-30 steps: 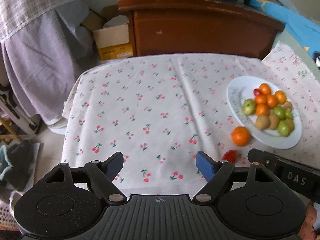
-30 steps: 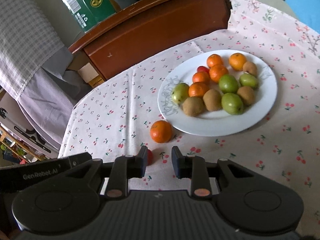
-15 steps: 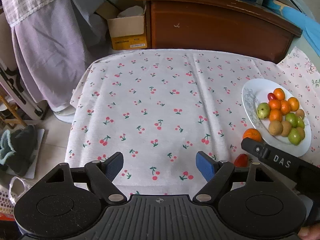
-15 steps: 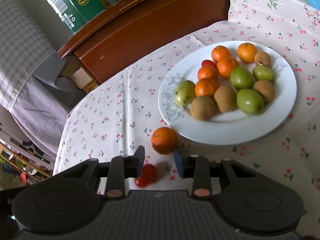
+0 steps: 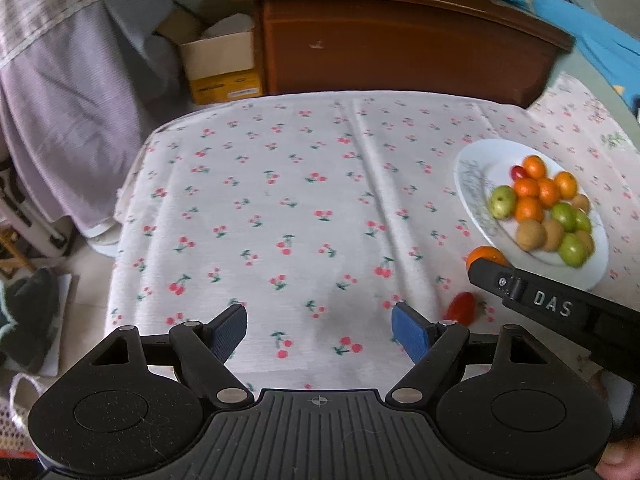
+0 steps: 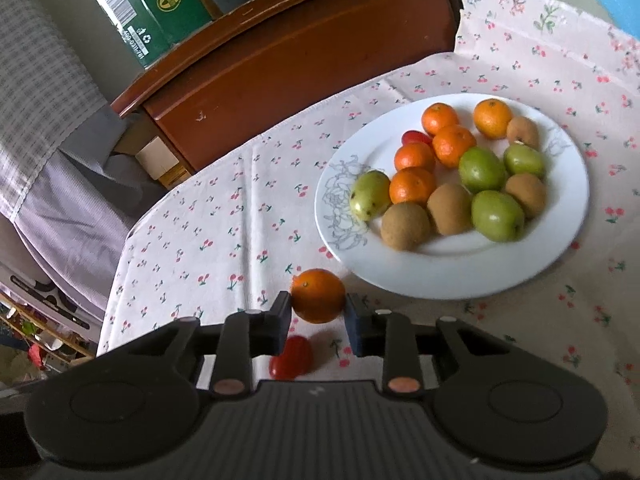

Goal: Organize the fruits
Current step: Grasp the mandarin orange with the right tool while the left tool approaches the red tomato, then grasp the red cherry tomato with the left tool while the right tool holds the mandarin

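A loose orange [image 6: 318, 295] lies on the cherry-print cloth just in front of a white plate [image 6: 440, 284]. The plate holds several oranges, green fruits, kiwis and one red tomato. My right gripper [image 6: 318, 312] has its jaws closing on the loose orange, and both pads touch its sides. A small red tomato [image 6: 292, 356] lies on the cloth just beneath the right gripper's left finger. My left gripper [image 5: 320, 328] hovers open over bare cloth with nothing between its blue pads. In the left wrist view the orange [image 5: 484, 254] is half hidden behind the right gripper's finger [image 5: 520, 290], with the tomato [image 5: 462, 308] below it.
A brown wooden cabinet [image 5: 400, 40] stands behind the table, with a green carton [image 6: 144, 4] on top of it. A cardboard box [image 5: 220, 64] and draped lilac fabric [image 5: 68, 120] are beyond the table's far left edge. The cloth-covered table [image 5: 280, 200] stretches left of the plate.
My right gripper has moved forward from over the red tomato to the loose orange, which now sits between its fingertips. The left gripper stays open and the same width.
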`<state>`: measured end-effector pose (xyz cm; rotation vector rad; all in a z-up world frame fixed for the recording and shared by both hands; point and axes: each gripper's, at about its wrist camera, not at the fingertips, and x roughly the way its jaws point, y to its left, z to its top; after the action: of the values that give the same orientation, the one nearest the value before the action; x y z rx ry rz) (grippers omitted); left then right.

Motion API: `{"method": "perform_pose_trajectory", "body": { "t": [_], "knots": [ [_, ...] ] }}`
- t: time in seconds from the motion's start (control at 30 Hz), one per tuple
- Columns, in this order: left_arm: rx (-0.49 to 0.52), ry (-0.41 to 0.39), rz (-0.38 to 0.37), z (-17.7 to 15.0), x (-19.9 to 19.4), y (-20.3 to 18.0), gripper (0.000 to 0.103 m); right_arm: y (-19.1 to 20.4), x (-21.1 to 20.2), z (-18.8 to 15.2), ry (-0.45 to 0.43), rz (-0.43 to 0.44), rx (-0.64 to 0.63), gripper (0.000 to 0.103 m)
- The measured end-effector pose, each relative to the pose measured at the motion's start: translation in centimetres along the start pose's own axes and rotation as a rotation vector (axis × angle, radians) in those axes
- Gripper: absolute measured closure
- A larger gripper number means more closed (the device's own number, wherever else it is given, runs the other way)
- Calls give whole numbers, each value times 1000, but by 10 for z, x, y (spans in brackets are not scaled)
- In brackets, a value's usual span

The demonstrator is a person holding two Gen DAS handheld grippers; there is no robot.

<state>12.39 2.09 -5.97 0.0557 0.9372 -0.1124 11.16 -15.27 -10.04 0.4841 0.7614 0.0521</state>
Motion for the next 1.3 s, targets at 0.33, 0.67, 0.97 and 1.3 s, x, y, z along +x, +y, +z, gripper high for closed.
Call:
{"method": "perform_pose_trajectory", "body": {
  "t": [0.33, 0.67, 0.97, 1.3],
  "knots": [
    [98, -51, -150, -10, 2, -24, 24, -14, -48, 14, 16, 0, 68, 74],
    [169, -76, -211, -20, 21, -53, 29, -39, -73, 28, 18, 21, 137, 74],
    [145, -79, -207, -20, 28, -53, 29, -41, -67, 27, 25, 26, 160, 74],
    [158, -91, -198, -20, 28, -58, 41, -39, -65, 26, 25, 26, 138, 74]
  ]
}}
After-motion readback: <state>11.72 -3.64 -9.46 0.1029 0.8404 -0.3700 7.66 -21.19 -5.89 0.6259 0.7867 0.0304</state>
